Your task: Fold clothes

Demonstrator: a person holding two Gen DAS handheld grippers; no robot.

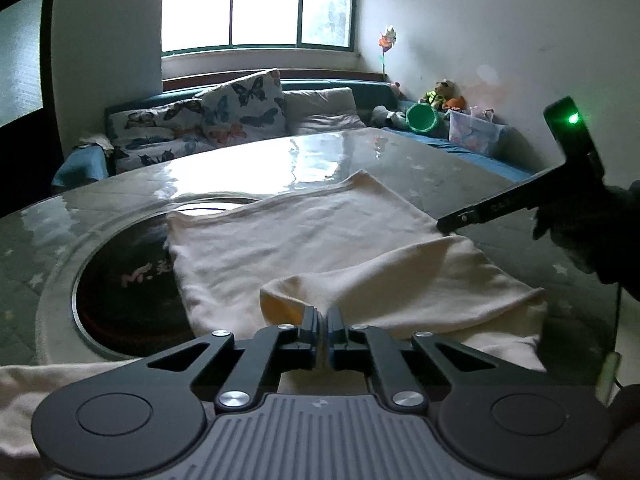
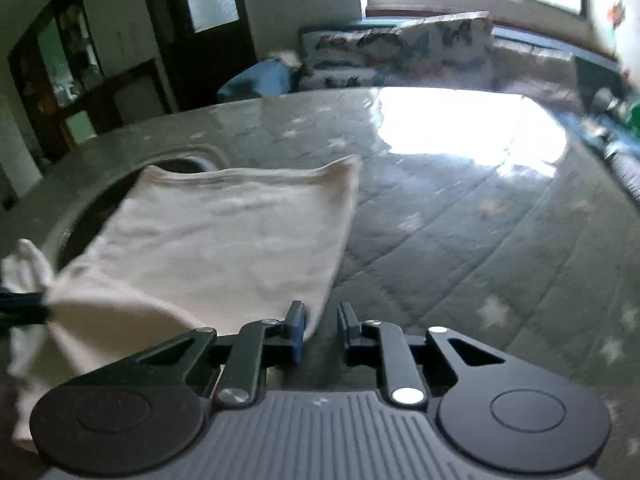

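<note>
Currently the cream cloth point(image 1: 304, 240) is lying flat on the table point(image 1: 460, 176), long axis running away from both cameras toward the window. Left gripper point(image 1: 323, 314) is pinching a raised near fold of the cloth, fingers pressed together on it. Right gripper point(image 2: 322, 316) is sitting at the cloth's near right edge, fingers slightly spread; the cloth's edge is just touching the inner left finger point(image 2: 297, 320), nothing clamped. Judging by this, the right needs to shift left onto the edge before any fold away from the cameras.
</note>
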